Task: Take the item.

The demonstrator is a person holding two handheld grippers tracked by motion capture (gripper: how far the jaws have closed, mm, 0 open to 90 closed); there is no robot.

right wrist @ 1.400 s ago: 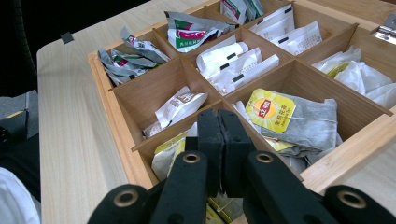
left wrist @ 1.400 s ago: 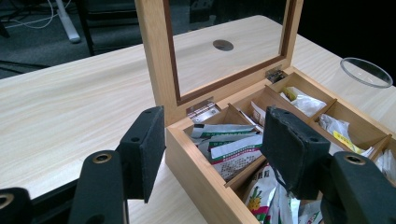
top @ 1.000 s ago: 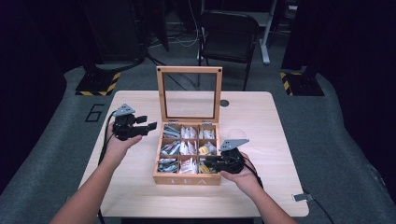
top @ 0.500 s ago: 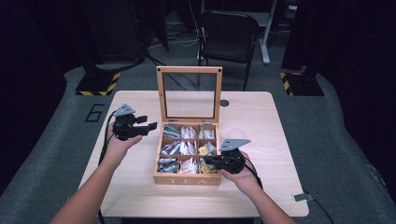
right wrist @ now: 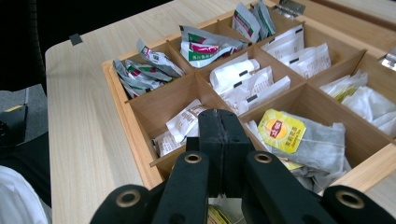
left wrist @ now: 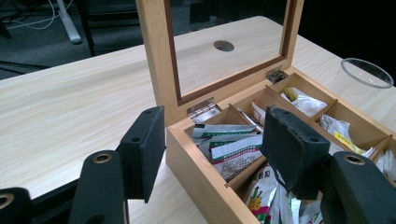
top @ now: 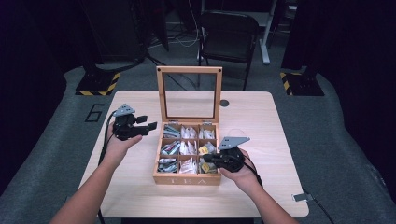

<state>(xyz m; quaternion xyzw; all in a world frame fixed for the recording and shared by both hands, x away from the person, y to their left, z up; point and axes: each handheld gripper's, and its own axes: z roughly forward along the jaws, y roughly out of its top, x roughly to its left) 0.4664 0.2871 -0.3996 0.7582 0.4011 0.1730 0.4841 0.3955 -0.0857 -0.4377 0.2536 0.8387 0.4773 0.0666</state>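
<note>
A wooden tea box point(top: 187, 178) stands open at the table's middle, its glass lid point(top: 161, 93) upright, and its compartments hold several tea packets. My right gripper point(top: 206, 158) reaches into the box's front right part. In the right gripper view its jaws point(right wrist: 219, 126) are pressed flat together above a front compartment, next to a yellow-tagged tea bag point(right wrist: 280, 130). I cannot tell whether a thin packet is pinched between them. My left gripper point(top: 150, 122) hovers open just left of the box's back left corner point(left wrist: 196, 163), and nothing lies between its pads point(left wrist: 144, 149).
A clear glass cup point(left wrist: 366, 72) stands on the table just right of the box. A small round hole point(top: 224, 103) sits in the tabletop behind the lid. A black chair point(top: 229, 28) stands beyond the table's far edge.
</note>
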